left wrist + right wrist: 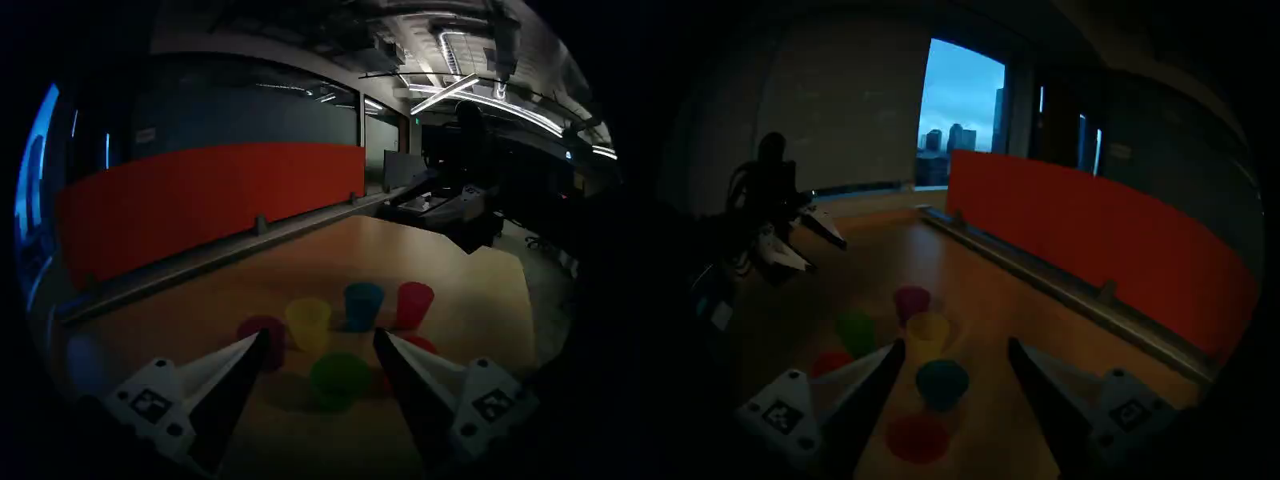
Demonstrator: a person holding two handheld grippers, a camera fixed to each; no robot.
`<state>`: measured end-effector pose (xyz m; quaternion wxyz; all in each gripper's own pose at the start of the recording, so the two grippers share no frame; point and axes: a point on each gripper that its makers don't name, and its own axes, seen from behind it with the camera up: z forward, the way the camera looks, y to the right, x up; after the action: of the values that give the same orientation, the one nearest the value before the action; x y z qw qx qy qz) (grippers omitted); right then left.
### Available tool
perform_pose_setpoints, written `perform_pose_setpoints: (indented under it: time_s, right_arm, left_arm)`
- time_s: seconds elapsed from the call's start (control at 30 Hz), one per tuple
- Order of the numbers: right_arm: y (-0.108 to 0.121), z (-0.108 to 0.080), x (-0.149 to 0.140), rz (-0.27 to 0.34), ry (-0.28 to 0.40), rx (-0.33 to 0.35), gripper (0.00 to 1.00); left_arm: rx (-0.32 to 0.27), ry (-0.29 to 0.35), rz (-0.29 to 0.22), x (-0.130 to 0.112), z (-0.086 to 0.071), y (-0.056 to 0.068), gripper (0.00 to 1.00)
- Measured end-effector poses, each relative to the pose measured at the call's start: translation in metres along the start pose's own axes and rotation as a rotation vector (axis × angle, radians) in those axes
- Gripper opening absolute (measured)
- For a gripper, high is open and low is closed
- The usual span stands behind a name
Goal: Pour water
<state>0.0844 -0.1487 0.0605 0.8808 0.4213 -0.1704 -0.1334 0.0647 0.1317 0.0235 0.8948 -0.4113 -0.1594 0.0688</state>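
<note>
On the wooden tabletop [448, 264], six small coloured cups [308, 322] stand close together, near both pairs of tongs. The left tongs [318, 334] are spread wide and hold nothing; the green cup [340, 380] stands nearest, between their fingers. The right tongs [954, 344] are also spread and empty, with the blue cup [942, 382] just in front. I judge the cups to be thin plastic: light, smooth, easy to crush or tip. It seems best to pinch one gently at mid-wall. Whether any holds water, I cannot tell.
</note>
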Motion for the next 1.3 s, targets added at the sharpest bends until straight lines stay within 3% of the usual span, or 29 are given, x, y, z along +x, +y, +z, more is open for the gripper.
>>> perform_pose_setpoints:
  time_s: [0.53,1.3]
  right_arm:
    - [0.001,0.033,-0.035,0.027,-0.043,0.041,0.98]
    - [-0.004,0.06,-0.064,0.029,-0.076,0.076,0.98]
  left_arm:
    - [-0.034,-0.071,-0.003,-0.043,0.022,0.007,0.96]
    - [-0.09,-0.161,0.02,-0.092,0.041,0.028,0.94]
